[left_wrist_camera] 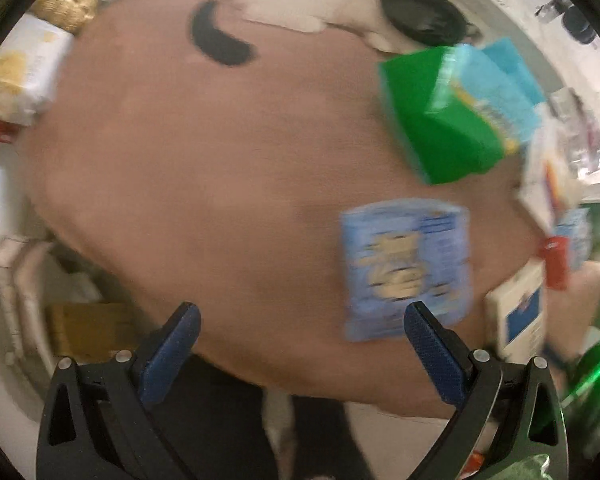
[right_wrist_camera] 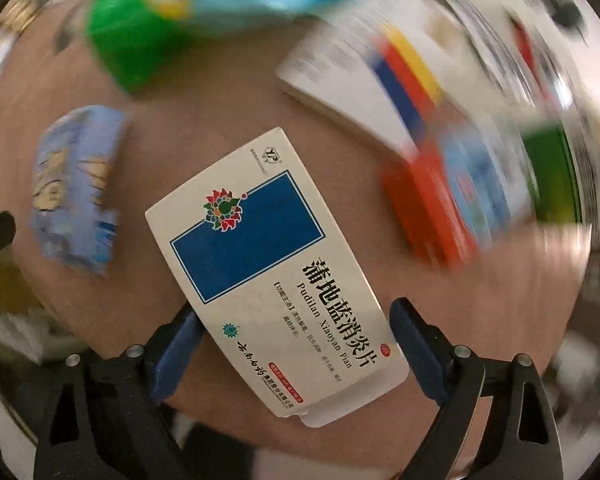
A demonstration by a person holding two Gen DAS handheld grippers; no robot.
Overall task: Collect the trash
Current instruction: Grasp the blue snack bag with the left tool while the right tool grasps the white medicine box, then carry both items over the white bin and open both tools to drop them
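Note:
A round brown table (left_wrist_camera: 180, 160) carries several pieces of packaging. My left gripper (left_wrist_camera: 300, 328) is open and empty above the table's near edge, with a light blue snack packet (left_wrist_camera: 406, 268) just beyond its right finger. My right gripper (right_wrist_camera: 296, 332) holds a white medicine box with a blue panel (right_wrist_camera: 268, 272) between its fingers; the box is sharp while the background is blurred. The same box shows at the right in the left wrist view (left_wrist_camera: 518, 312). A green and blue carton (left_wrist_camera: 452, 116) lies farther back.
A red and blue box (right_wrist_camera: 448, 208) and a white box with coloured stripes (right_wrist_camera: 372, 92) lie at the table's right. A black lid (left_wrist_camera: 420, 14) sits at the far edge. Bags and a basket (left_wrist_camera: 64, 0) stand off the table at the left.

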